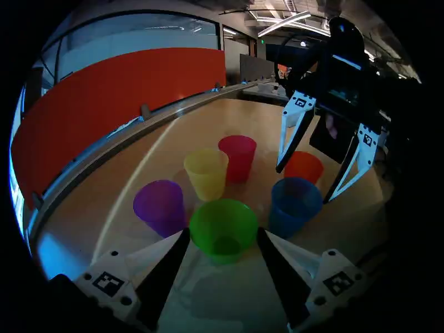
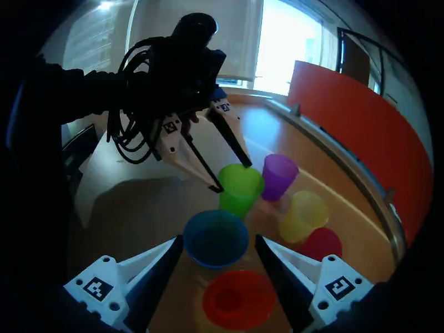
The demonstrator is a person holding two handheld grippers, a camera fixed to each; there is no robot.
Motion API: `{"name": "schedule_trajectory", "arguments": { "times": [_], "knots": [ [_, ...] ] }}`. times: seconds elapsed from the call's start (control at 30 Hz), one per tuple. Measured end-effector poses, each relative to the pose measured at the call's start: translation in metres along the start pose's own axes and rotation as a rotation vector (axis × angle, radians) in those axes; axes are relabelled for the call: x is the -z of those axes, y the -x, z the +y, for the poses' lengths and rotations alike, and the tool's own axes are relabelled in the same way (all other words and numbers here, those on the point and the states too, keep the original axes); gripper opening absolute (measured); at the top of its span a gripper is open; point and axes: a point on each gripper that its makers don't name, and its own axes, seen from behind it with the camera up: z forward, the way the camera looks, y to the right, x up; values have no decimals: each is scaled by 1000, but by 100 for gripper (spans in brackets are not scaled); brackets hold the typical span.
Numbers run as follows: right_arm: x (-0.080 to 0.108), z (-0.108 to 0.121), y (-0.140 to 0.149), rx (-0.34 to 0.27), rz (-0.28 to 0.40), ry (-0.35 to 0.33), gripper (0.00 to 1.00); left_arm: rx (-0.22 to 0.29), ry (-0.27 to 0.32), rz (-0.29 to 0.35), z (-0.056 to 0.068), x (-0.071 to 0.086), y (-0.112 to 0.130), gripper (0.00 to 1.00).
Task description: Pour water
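Left gripper view: six plastic cups stand upright in a loose ring on the wooden surface point(image 1: 166, 144), well in from the edge that runs below the orange-red partition point(image 1: 122, 94). The left gripper point(image 1: 223, 232) has its jaws released, one finger on each side of the green cup point(image 1: 223, 222); whether they touch its wall cannot be told. Around the ring from there stand the purple cup point(image 1: 160, 202), yellow cup point(image 1: 206, 169), red cup point(image 1: 238, 152), orange cup point(image 1: 303, 165) and blue cup point(image 1: 294, 202). The right gripper point(image 1: 303, 184) hangs over the orange and blue cups, its jaws spread and grasping nothing. Right gripper view: the blue cup sits between that gripper's parted fingers, with the orange cup just beside it, nearer the camera. Whether any cup contains water cannot be told.
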Motion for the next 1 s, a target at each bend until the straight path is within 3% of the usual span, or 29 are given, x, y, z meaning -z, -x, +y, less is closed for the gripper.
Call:
{"name": "schedule_trajectory", "arguments": {
  "times": [0.6,1.0],
  "knots": [
    [-5,-5,0,-36,-15,-19,100,-11,-15,-14,-6,-12,5,89],
    [-5,-7,7,-52,-42,-10,100,-1,-31,23,-10,-19,-2,89]
  ]
}}
